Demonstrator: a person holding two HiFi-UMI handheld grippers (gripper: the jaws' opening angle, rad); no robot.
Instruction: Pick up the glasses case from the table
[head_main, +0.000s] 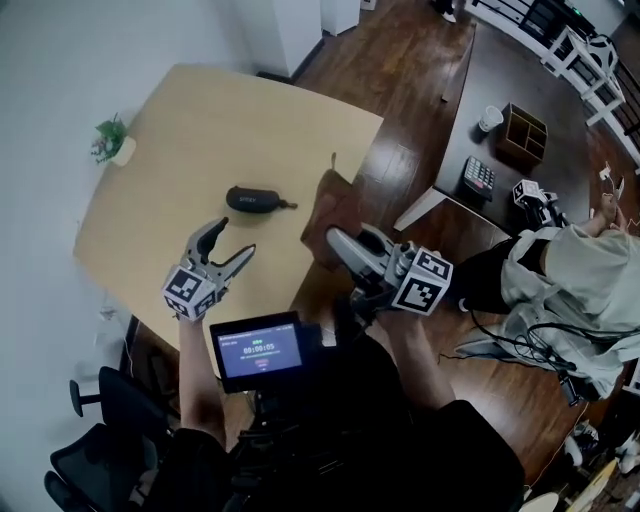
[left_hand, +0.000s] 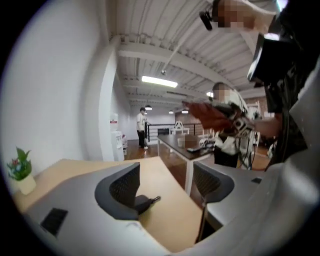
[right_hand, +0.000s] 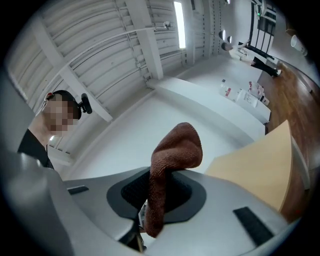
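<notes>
The black glasses case (head_main: 254, 200) lies on the light wooden table (head_main: 200, 120), a short cord trailing from its right end. My left gripper (head_main: 232, 241) hovers just on the near side of it, jaws open and empty. In the left gripper view the case (left_hand: 145, 203) shows low between the spread jaws of that gripper (left_hand: 167, 186), partly hidden by the left pad. My right gripper (head_main: 338, 243) is off the table's right edge, shut on a brown cloth (head_main: 334, 212). In the right gripper view the cloth (right_hand: 172, 160) stands up from the pinched jaws of the right gripper (right_hand: 157, 194).
A small potted plant (head_main: 112, 140) sits at the table's left edge. A dark table (head_main: 520, 60) at the right carries a wooden organiser (head_main: 523, 132), a calculator (head_main: 479, 176) and a cup (head_main: 490, 118). A person (head_main: 570, 270) sits nearby. An office chair (head_main: 100, 440) stands lower left.
</notes>
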